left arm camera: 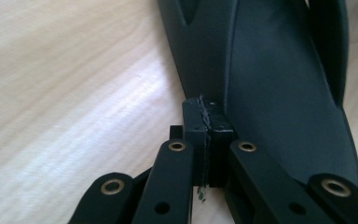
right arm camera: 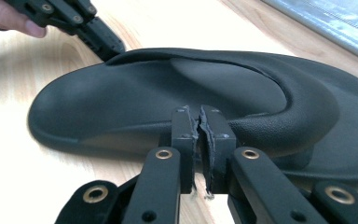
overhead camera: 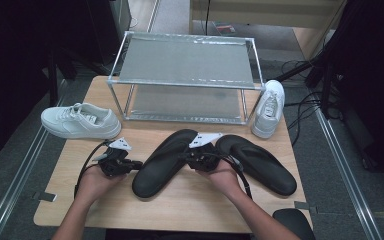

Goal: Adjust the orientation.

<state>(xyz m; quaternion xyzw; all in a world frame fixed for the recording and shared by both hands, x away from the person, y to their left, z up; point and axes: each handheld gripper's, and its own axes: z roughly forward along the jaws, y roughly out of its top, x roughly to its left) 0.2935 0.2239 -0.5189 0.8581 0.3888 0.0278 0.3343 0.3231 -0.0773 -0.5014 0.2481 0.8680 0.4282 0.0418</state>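
**Both grippers closed beside the left black slipper**

Near the table's front edge, the left gripper [overhead camera: 130, 164] and right gripper [overhead camera: 190, 156] flank the left black slipper [overhead camera: 162, 162], jaws pressed together, pinching nothing. Pushed this way, it could skid into the right black slipper [overhead camera: 257, 164] or the shoe rack [overhead camera: 185, 82].

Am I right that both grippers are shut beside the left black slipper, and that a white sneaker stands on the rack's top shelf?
Not quite: the high view shows the white sneakers on the table, either side of the rack. Both grippers are indeed shut beside the left black slipper.
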